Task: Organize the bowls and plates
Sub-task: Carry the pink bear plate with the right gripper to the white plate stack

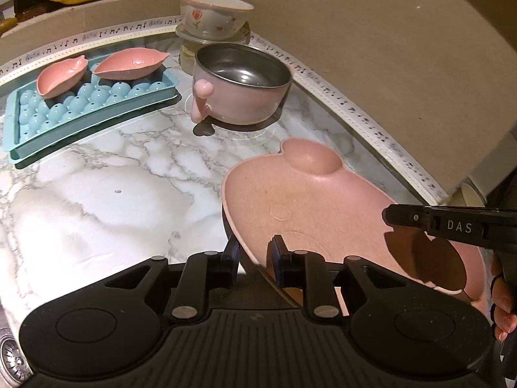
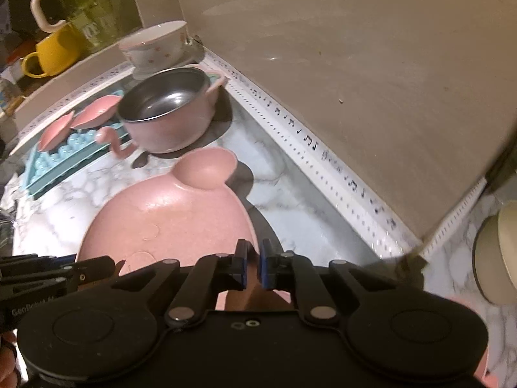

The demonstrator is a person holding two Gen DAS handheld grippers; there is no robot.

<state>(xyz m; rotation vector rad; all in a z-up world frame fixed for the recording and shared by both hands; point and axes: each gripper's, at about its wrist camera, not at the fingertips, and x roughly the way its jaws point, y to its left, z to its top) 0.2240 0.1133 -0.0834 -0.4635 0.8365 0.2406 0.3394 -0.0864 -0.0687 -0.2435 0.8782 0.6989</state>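
Nearby, two pink leaf dishes (image 1: 97,71) rest on the blue tray (image 1: 161,92).

left claw (image 1: 253,253): black, blue pads, silver rivets | right claw (image 2: 253,263): black, blue pads, white "DAS" lettering on its finger

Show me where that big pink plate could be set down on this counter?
Bare marble lies in front of the blue ice tray, left of the pink plate. A narrower strip runs between plate and wall. The back corner is crowded: the pink steel-lined bowl and the floral bowl.
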